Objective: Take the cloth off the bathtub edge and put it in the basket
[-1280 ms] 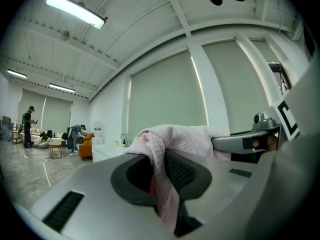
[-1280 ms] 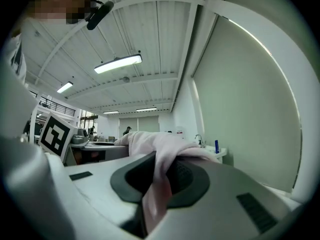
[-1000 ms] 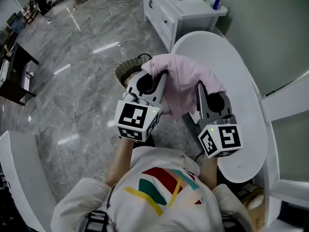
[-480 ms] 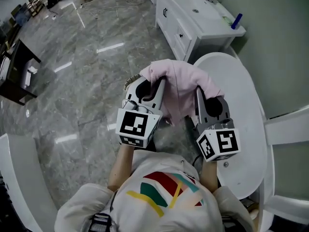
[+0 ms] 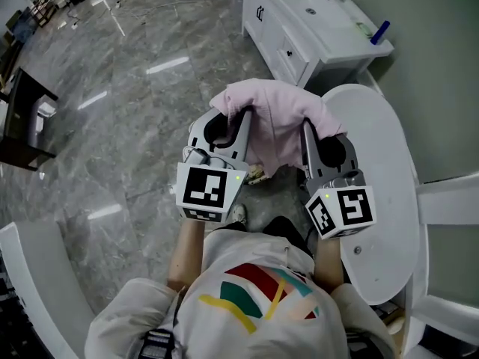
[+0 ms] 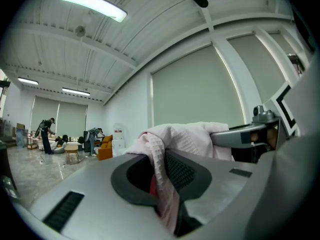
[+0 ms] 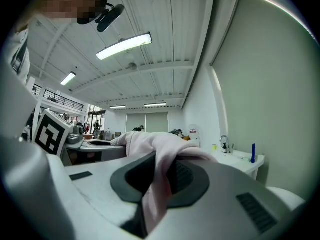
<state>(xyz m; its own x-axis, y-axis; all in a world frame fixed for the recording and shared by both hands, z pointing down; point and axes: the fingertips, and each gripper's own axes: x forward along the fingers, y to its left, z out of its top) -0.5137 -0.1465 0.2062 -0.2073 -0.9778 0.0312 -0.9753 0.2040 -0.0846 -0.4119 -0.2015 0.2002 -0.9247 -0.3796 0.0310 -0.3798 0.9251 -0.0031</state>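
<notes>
A pink cloth (image 5: 273, 118) hangs in the air, stretched between my two grippers, beside the white bathtub (image 5: 382, 170). My left gripper (image 5: 243, 114) is shut on the cloth's left end, and my right gripper (image 5: 305, 126) is shut on its right end. In the left gripper view the cloth (image 6: 185, 136) is pinched in the jaws of the left gripper (image 6: 162, 184) and drapes across to the right. In the right gripper view the cloth (image 7: 155, 149) runs down between the jaws of the right gripper (image 7: 155, 184). I cannot make out the basket; a small beige bit (image 5: 257, 174) shows under the cloth.
A white vanity cabinet (image 5: 314, 28) with a blue bottle (image 5: 380, 30) stands beyond the tub's far end. Grey marble floor (image 5: 127, 111) spreads to the left. A dark low table (image 5: 22, 118) sits at the far left. White furniture edges frame the lower corners.
Both grippers carried the cloth off the tub rim towards the left, over the floor. The round basket seen left of the cloth a second ago is now covered by the left gripper.
</notes>
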